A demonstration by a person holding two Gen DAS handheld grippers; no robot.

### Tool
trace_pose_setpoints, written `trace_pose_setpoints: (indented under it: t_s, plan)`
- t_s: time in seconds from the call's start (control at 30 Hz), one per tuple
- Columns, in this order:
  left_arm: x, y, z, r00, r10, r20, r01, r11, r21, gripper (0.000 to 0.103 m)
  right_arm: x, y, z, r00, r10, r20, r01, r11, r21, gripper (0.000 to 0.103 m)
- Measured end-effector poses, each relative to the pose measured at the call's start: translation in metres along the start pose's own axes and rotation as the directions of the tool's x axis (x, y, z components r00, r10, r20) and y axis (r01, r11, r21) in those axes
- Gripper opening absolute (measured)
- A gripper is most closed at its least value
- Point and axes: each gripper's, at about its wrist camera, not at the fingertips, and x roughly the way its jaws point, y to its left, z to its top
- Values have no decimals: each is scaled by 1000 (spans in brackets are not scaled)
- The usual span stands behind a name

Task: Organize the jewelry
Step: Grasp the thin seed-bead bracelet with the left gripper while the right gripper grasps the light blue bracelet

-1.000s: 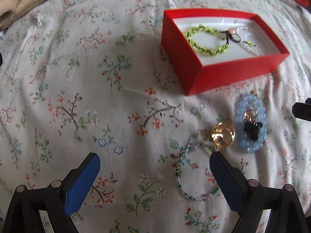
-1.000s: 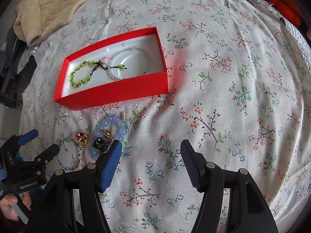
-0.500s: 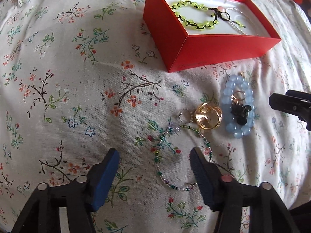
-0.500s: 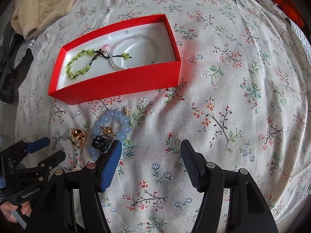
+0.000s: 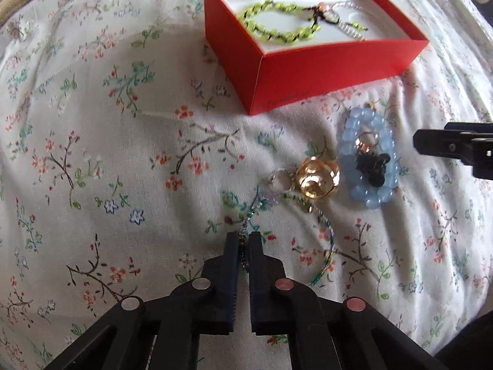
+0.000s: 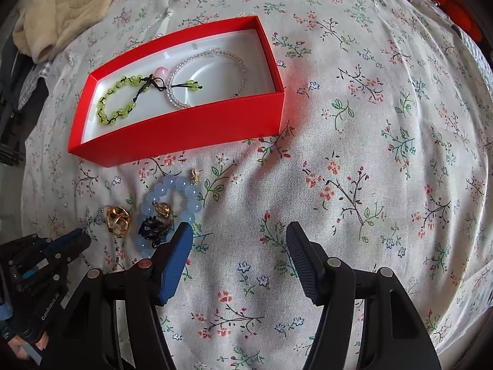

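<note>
A red box (image 5: 326,71) (image 6: 185,132) holds a green bead bracelet (image 5: 274,27) (image 6: 118,100) and a clear bead bracelet (image 6: 209,74). On the floral cloth in front of it lie a blue bead bracelet (image 5: 368,157) (image 6: 172,199), a black charm (image 5: 371,165) (image 6: 152,228), a gold ring (image 5: 317,177) (image 6: 118,217) and a thin seed-bead bracelet (image 5: 323,231). My left gripper (image 5: 244,239) (image 6: 78,237) is shut on the near left part of the seed-bead bracelet. My right gripper (image 6: 238,236) is open and empty, just right of the blue bracelet.
A beige blanket (image 6: 71,6) lies at the far left of the bed. Red cushions (image 6: 462,15) sit at the far right edge. The floral cloth (image 6: 369,123) stretches to the right of the box.
My left gripper has moved forward and down and closed from wide open onto the seed-bead bracelet. My right gripper has drifted slightly closer to the box, still open.
</note>
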Motion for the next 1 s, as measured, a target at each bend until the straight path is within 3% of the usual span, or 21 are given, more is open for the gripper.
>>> trace_pose_setpoints:
  t_s: [0.33,0.67,0.83,1.0]
  plan:
    - [-31,-9,8,993,-3,114,4,1000,-6,0,13,3,10,999,33,-18,-32,998,45,66]
    - [-29,11,9,994,8,107,-4,999,-37,0,24,23,16,1000,20,19,-22,998,59,65]
    - [-26,12,9,995,11,100,-6,999,-49,0,31,39,17,999,-29,30,28,999,30,50]
    - [-23,14,9,996,13,91,-8,998,-54,0,33,50,15,999,-26,32,27,999,-17,27]
